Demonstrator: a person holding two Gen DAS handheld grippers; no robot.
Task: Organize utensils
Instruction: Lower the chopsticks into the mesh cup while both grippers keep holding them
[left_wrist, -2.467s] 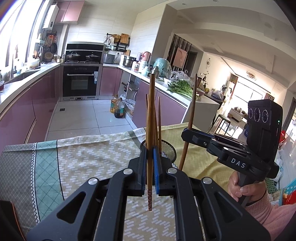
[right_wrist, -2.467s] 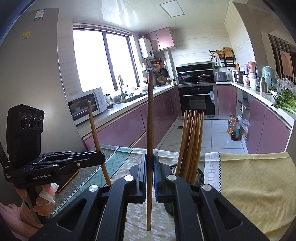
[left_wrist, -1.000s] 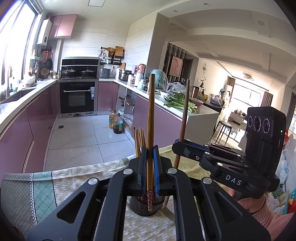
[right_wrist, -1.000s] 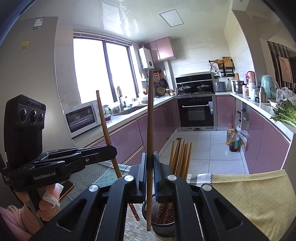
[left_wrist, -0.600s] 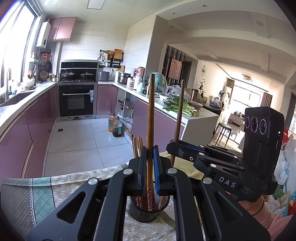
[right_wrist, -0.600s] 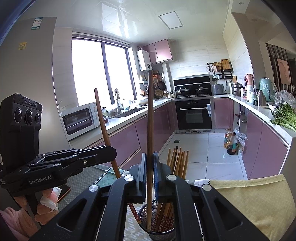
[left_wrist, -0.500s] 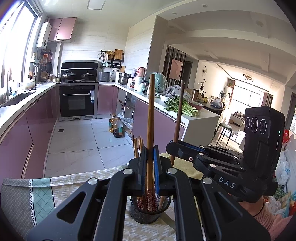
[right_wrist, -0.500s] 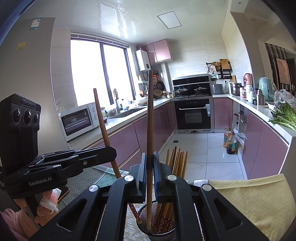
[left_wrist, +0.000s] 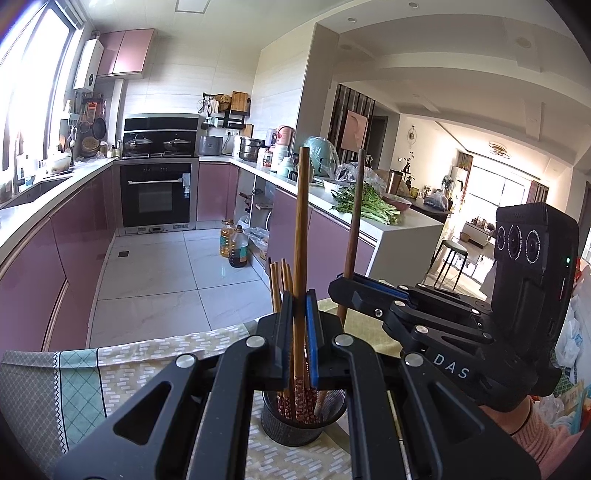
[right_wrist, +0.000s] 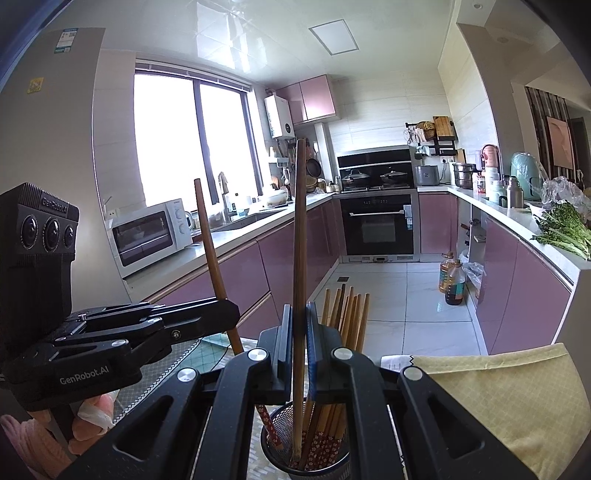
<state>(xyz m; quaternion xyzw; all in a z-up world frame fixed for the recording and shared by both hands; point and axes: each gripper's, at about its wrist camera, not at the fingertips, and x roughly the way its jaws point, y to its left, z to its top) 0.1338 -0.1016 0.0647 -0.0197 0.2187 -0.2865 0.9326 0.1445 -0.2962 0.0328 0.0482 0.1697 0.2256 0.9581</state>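
Now both grippers are held level and side by side over the mesh cup (left_wrist: 303, 424) on the patterned cloth (left_wrist: 110, 376). The left gripper (left_wrist: 300, 332) pinches one chopstick (left_wrist: 301, 236) upright, and the right gripper (right_wrist: 298, 332) pinches another chopstick (right_wrist: 299, 236); both lower tips sit inside the cup among the other chopsticks (right_wrist: 349, 314). Compared with 2.5 s ago, both sticks have come down from beside the cup into it.

The left gripper (left_wrist: 300, 332) and right gripper (right_wrist: 298, 343) are each clamped on an upright chopstick, held side by side, fingers pointing forward.
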